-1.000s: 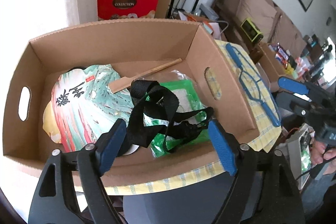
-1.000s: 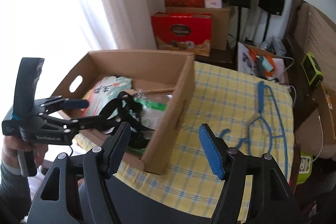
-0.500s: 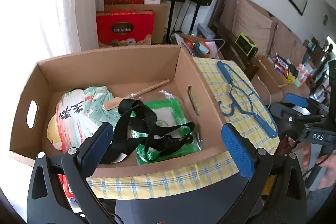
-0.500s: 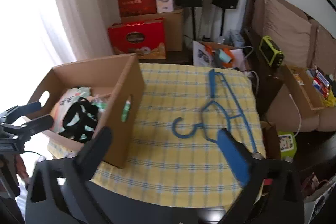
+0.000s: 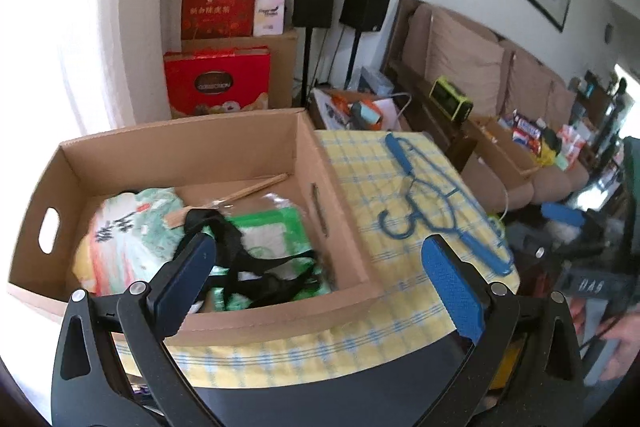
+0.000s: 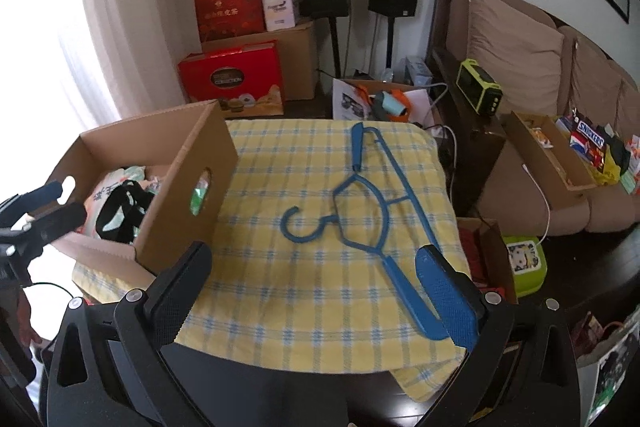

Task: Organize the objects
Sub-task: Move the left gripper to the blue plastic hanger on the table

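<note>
Now, in the left wrist view, the left gripper [image 5: 318, 275] is hanging with jaws fully spread and empty, over the open brown cardboard box [image 5: 256, 323] holding a black webbing strap [image 5: 256, 267]. In the right wrist view, the right gripper [image 6: 320, 287] is gaping wide, gripping nothing, while the blue plastic clothes hanger [image 6: 360, 219] is lying at twelve o'clock on the yellow checked tablecloth [image 6: 280, 291]. The hanger's thin bars could slip out of a loose pinch.

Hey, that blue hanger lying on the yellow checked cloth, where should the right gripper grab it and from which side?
Grip the blue hanger on its thick flat arm end nearest the right gripper, coming down from above with open jaws straddling the bar crosswise. The hanger lies flat on the checked cloth, and that end is probably sturdier than the thin wire-like loops around the hook.
</note>
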Demonstrator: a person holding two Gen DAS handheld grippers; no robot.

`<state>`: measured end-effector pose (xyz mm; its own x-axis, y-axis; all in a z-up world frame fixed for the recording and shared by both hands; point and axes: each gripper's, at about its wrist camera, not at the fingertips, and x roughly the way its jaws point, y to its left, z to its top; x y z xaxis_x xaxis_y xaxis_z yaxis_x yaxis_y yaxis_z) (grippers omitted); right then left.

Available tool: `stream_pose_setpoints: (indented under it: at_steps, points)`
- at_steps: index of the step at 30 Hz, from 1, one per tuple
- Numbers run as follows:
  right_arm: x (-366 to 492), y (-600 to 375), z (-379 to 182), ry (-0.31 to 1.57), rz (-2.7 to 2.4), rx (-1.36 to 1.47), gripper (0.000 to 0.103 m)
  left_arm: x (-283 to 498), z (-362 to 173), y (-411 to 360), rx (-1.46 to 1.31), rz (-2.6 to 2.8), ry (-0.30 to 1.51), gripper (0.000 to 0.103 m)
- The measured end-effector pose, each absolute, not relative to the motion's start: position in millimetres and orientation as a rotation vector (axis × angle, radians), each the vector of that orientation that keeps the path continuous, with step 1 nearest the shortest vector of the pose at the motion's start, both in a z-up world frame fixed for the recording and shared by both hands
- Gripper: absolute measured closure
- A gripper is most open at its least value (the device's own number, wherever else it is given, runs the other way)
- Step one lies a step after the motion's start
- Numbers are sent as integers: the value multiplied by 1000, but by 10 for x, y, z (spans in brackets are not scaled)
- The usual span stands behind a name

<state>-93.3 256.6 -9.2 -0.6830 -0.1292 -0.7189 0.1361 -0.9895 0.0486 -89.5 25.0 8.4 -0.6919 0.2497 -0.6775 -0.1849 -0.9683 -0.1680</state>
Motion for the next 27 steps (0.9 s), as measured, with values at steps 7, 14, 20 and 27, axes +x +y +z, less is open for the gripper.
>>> stream_pose_setpoints:
  at_steps: [7, 14, 20, 27]
  points:
    - [-819, 2879, -112, -38, -2811, 1184, 1, -902, 60, 593, -1075, 2644, -117, 0]
    - [-785, 3312, -277, -118, -2899, 1244, 1, -935, -9, 952, -1046, 2591, -76, 0]
    - [-816, 3692, -551, -227, -2932, 1334, 1, -1005, -73, 1357, -1021, 2532, 12, 0]
    - [-851, 3970, -784, -350, -2928, 1387, 12, -1204, -301, 1728, -1077, 2454, 42, 0]
